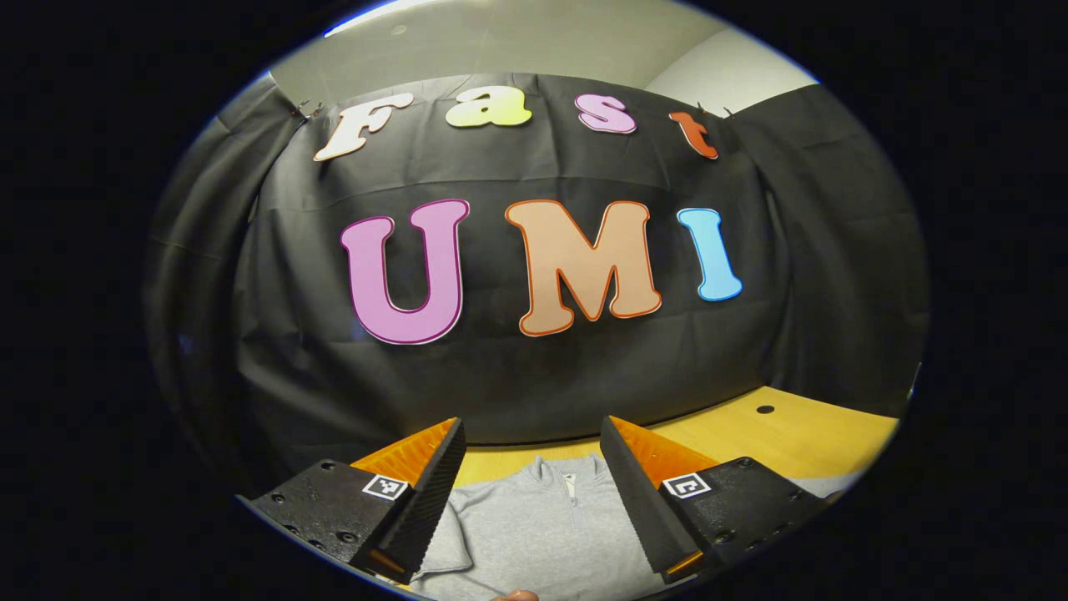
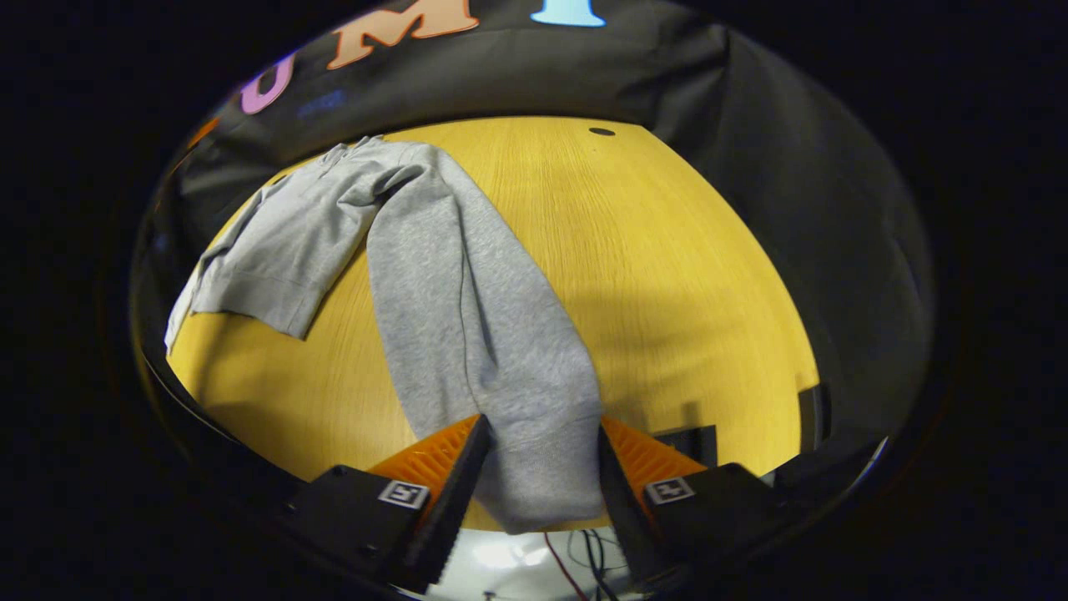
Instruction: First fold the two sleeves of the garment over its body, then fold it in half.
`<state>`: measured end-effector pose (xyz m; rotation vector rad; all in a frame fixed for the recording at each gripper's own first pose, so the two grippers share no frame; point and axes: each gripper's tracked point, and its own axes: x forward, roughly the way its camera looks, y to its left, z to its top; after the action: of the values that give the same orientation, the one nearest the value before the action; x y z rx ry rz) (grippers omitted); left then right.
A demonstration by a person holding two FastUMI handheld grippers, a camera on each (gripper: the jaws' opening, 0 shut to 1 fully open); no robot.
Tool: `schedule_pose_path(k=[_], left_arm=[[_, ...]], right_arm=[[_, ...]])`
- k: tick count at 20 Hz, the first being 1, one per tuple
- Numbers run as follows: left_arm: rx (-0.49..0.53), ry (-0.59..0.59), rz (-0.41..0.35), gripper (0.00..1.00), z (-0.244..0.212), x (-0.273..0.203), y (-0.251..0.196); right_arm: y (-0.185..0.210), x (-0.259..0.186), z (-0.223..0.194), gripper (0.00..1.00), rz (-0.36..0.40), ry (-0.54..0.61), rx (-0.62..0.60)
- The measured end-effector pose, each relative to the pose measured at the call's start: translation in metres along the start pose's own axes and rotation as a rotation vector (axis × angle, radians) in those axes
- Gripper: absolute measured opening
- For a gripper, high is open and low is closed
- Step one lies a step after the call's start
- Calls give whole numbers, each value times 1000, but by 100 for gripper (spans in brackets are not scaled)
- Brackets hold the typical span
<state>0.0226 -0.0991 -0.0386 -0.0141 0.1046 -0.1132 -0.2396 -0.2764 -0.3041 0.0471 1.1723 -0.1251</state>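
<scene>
A grey zip-neck garment (image 2: 292, 234) lies on the yellow wooden table (image 2: 667, 275), its body at the far left in the right gripper view. One long sleeve (image 2: 467, 309) runs from the shoulder down to the table's near edge. Its cuff (image 2: 546, 476) rests between the fingers of my right gripper (image 2: 542, 421), which stands open around it. In the left gripper view my left gripper (image 1: 532, 426) is open and held above the garment (image 1: 534, 534), pointing at the booth wall. The collar and zip (image 1: 570, 484) show between its fingers, and a folded cuff edge (image 1: 438, 547) lies by the left finger.
A small round hole (image 2: 601, 131) sits in the table near the far edge. Black fittings (image 2: 692, 438) stand at the table's near right edge. Cables (image 2: 576, 559) hang below the near edge. A fingertip (image 1: 517, 595) shows at the bottom of the left gripper view.
</scene>
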Motion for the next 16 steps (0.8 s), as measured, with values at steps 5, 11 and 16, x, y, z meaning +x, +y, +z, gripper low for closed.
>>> schedule_pose_path(k=[5,11,16], left_arm=[[7,3,17,95,-2,-1,7],[28,-16,30,94,4,-3,14],[28,-11,41,94,3,-7,22]], right_arm=[[9,0,6,15,34,-9,82],[15,-16,52,9,43,-143,154],[44,-30,108,4,111,-243,170]])
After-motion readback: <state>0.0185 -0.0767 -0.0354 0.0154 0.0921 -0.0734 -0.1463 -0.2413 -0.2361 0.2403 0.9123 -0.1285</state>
